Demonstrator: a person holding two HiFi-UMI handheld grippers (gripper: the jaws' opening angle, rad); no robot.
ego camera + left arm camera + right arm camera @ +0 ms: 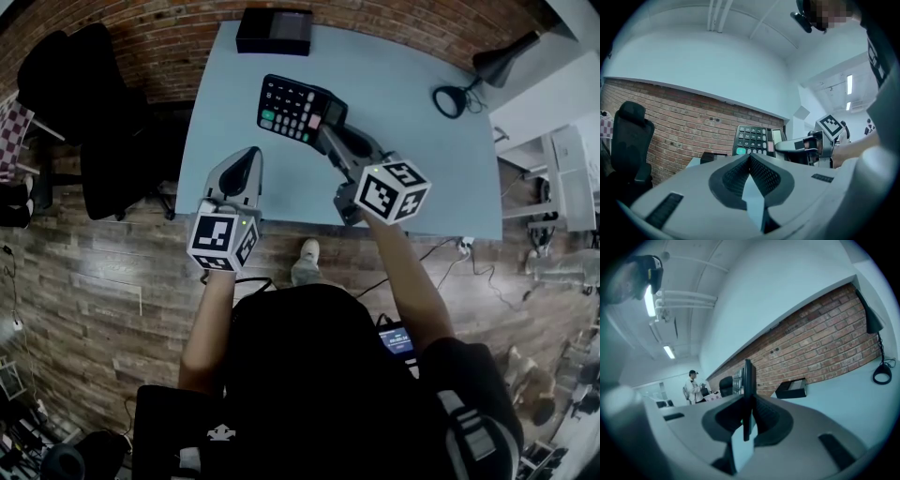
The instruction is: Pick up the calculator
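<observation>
The black calculator (292, 107) with a green key and a small screen hangs tilted over the light blue table (431, 178). My right gripper (324, 129) is shut on its right end. In the right gripper view the calculator (747, 380) stands edge-on between the pads. My left gripper (247, 161) is shut and holds nothing; it sits over the table's near left edge, well short of the calculator. From the left gripper view the calculator (753, 140) shows face-on beyond the closed tips of the left gripper (750, 157), with the right gripper (799, 145) clamped at its side.
A black box (274, 31) lies at the table's far edge against the brick wall. A black desk lamp (504, 58) and its coiled cable (451, 99) occupy the far right corner. A black office chair (86, 112) stands left of the table. A person (692, 386) stands far off.
</observation>
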